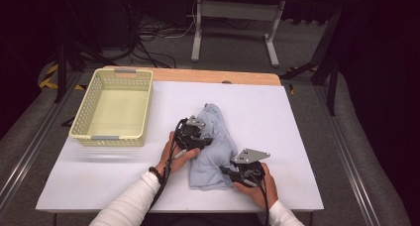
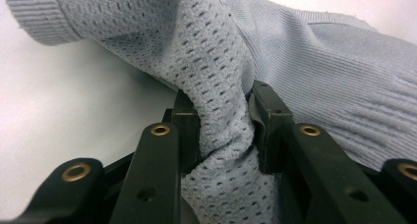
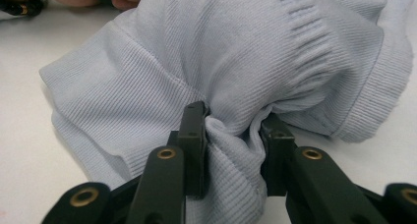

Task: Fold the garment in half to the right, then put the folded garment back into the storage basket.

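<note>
Fabric, a crumpled pale blue knitted garment (image 1: 214,146), lies on the white table (image 1: 297,137) right of a yellow plastic basket (image 1: 115,107), between the left gripper (image 1: 208,143) and right gripper (image 1: 224,170). Left gripper view: jaws pinch its mesh fold. Right gripper view: jaws clamp a ribbed bunch.

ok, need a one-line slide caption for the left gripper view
Left gripper shut on a bunched fold of the pale blue knit garment lying on the white table.

Pale yellow perforated plastic basket (image 1: 112,108), on the white tabletop (image 1: 277,122) at far left. Grey metal table frame (image 1: 235,23) on the floor beyond, amid loose cables (image 1: 153,42).
</note>
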Motion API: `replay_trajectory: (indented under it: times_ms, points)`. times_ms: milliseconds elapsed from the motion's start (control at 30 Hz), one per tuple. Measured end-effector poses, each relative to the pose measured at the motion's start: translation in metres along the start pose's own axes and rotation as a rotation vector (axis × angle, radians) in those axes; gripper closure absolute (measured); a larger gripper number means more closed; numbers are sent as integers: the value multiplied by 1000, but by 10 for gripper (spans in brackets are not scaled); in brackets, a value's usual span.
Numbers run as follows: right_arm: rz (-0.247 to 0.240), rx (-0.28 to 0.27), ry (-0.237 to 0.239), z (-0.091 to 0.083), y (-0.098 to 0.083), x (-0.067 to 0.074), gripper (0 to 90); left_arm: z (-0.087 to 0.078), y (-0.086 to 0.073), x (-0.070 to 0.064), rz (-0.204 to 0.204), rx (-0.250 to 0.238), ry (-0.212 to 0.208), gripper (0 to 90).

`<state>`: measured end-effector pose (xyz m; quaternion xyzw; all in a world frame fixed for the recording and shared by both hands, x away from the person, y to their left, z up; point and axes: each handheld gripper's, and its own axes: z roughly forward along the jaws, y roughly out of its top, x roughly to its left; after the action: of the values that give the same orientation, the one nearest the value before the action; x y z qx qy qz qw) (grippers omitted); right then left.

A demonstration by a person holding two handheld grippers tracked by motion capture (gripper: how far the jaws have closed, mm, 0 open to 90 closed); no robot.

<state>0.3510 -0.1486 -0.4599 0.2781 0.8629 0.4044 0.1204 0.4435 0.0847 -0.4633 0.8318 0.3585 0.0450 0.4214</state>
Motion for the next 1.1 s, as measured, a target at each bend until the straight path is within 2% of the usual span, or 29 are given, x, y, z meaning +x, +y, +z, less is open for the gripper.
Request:
replay_trajectory:
  times_ms: [67, 167, 333, 833, 900, 1100]
  points:
    - [7, 0, 6, 0, 0, -1, 694, 0, -1, 1, -20, -6, -13, 689]
    - [12, 1, 12, 0, 0, -2, 695, -1, -1, 2, -5, -12, -3, 694]
    - [8, 0, 10, 0, 0, -1, 695, -1, -1, 0, -17, -14, -4, 695]
    - [6, 0, 7, 0, 0, -1, 695, -1, -2, -2, 23, -22, 25, 696]
    - [5, 0, 5, 0, 0, -1, 696, -1, -2, -3, 16, -18, 22, 697]
    - [8, 2, 12, 0, 0, -2, 698, -1, -2, -3, 28, -27, 34, 699]
